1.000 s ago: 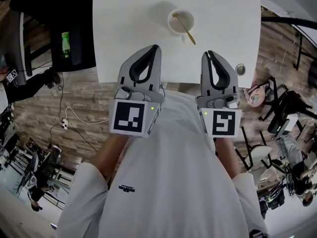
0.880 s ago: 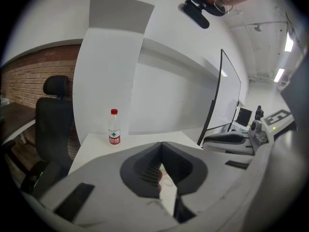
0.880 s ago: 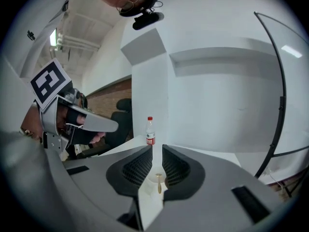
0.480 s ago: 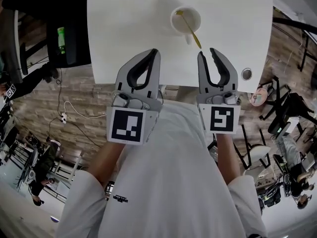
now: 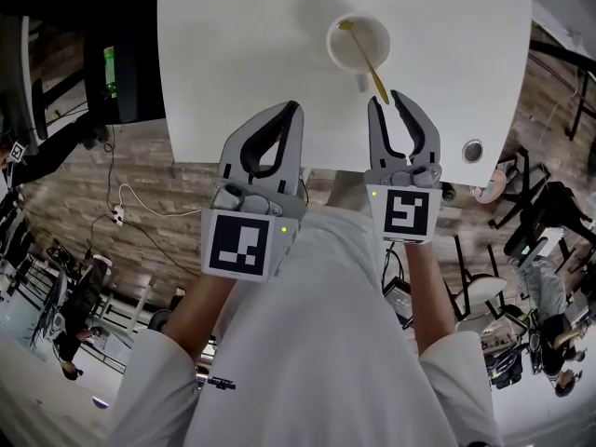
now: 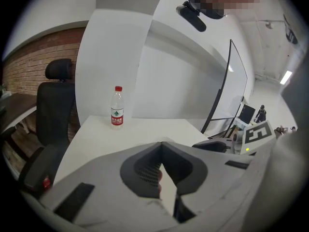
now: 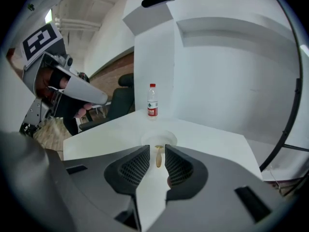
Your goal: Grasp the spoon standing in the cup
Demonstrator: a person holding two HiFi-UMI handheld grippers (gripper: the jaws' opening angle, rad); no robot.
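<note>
Seemingly, spoon (image 7: 157, 159) between parted right claw (image 5: 386, 101).

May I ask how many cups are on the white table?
1. The cup stands on the table just ahead of the right gripper, with the spoon in it. None appears hidden.

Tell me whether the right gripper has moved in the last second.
Yes. Judged against the cup on the table, the right gripper has advanced toward it. Its open jaws now frame the handle end of the spoon.

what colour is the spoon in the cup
Golden yellow. The spoon shows best in the head view, leaning against the rim of the white cup.
</note>
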